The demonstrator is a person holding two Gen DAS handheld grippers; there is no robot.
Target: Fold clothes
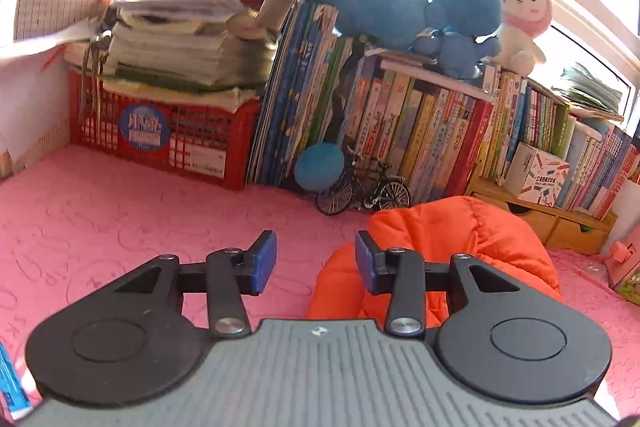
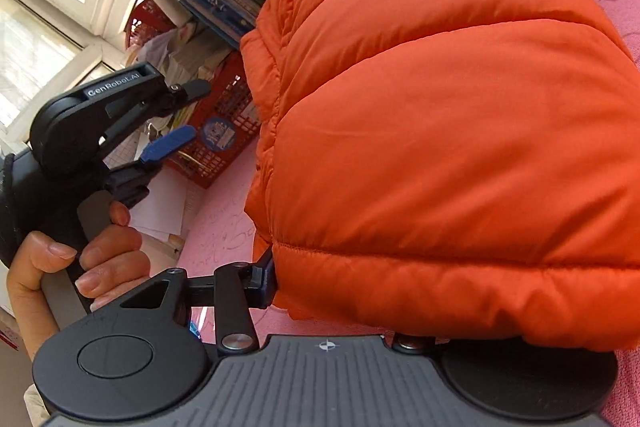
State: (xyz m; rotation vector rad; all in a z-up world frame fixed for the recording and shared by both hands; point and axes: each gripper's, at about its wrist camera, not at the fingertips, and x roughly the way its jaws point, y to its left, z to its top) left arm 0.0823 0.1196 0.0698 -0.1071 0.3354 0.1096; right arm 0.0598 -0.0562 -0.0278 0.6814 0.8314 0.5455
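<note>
The left gripper (image 1: 316, 263) hangs with jaws wide, empty, beside the orange jacket (image 1: 460, 247). The right gripper (image 2: 340, 283) has the jacket's hem over it; its jaws' state I cannot tell.

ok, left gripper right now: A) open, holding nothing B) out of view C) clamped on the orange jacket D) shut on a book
A: in the left wrist view the left gripper has its blue pads spread apart with only the pink cover between them; the orange jacket lies just beyond its right finger, not gripped.
</note>
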